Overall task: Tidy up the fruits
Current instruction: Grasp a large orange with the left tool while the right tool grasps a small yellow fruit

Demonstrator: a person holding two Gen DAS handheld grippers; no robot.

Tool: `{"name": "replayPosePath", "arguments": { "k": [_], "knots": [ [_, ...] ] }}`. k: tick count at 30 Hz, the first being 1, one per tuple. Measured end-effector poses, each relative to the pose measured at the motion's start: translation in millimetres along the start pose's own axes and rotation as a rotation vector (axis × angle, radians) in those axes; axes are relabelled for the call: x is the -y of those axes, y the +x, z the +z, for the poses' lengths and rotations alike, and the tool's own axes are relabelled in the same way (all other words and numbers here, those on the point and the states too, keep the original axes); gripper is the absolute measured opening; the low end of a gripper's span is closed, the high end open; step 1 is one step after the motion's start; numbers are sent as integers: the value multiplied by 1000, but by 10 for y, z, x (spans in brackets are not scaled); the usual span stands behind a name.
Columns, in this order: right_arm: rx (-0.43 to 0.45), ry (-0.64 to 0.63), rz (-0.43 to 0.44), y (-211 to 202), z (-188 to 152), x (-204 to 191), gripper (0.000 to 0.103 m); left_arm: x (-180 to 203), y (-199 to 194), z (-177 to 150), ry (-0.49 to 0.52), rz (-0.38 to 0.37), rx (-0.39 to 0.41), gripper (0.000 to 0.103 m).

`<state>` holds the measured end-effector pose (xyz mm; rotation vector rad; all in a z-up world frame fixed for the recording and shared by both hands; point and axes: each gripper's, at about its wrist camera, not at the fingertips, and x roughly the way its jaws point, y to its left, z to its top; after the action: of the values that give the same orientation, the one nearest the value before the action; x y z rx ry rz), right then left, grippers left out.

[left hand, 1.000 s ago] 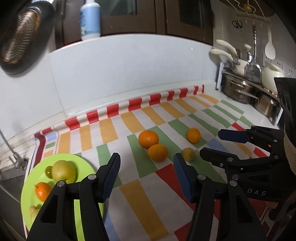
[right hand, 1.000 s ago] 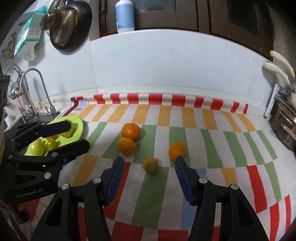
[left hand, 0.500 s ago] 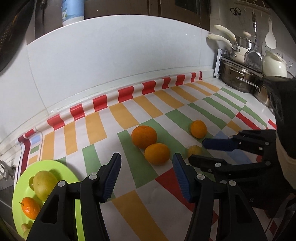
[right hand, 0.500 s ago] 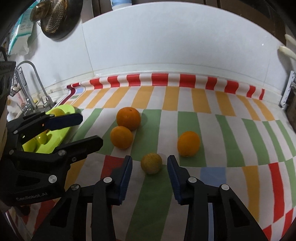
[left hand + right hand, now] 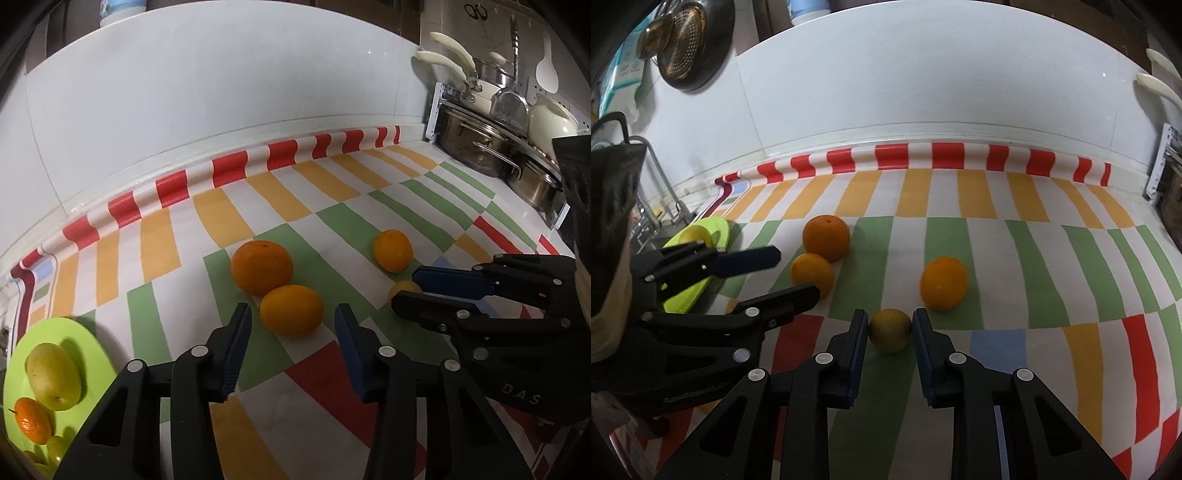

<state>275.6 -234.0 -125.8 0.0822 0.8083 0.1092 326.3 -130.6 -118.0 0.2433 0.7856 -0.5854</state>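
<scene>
Right wrist view alone shows the right claw [image 5: 890, 326] clamped on the small yellowish fruit [image 5: 890, 329] on the desk [image 5: 997, 236]. Left wrist view alone shows the left claw [image 5: 293, 338] closing, pitched downward, pads clear of the orange [image 5: 291, 311] just ahead.

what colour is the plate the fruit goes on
Bright lime green. The plate shows best in the left wrist view, at the lower left, with fruit already on it.
</scene>
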Motion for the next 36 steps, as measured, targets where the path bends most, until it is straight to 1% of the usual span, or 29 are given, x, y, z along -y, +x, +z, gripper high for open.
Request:
{"name": "replayPosePath", "arguments": {
  "k": [3,7,13,22,36],
  "knots": [
    [1,6,-3,4,2,22,26,3,64,10,-4,7,-12,44],
    [3,10,-4,7,7,41,26,0,114,20,-9,10,-20,39],
    [8,13,-6,7,23,39,25,18,91,7,-4,12,-15,38],
    [18,10,-2,-77,10,22,25,-13,-150,-65,-53,53,1,38],
    [68,-28,16,-420,-22,-144,25,29,-633,-213,-120,104,40,38]
  ]
}}
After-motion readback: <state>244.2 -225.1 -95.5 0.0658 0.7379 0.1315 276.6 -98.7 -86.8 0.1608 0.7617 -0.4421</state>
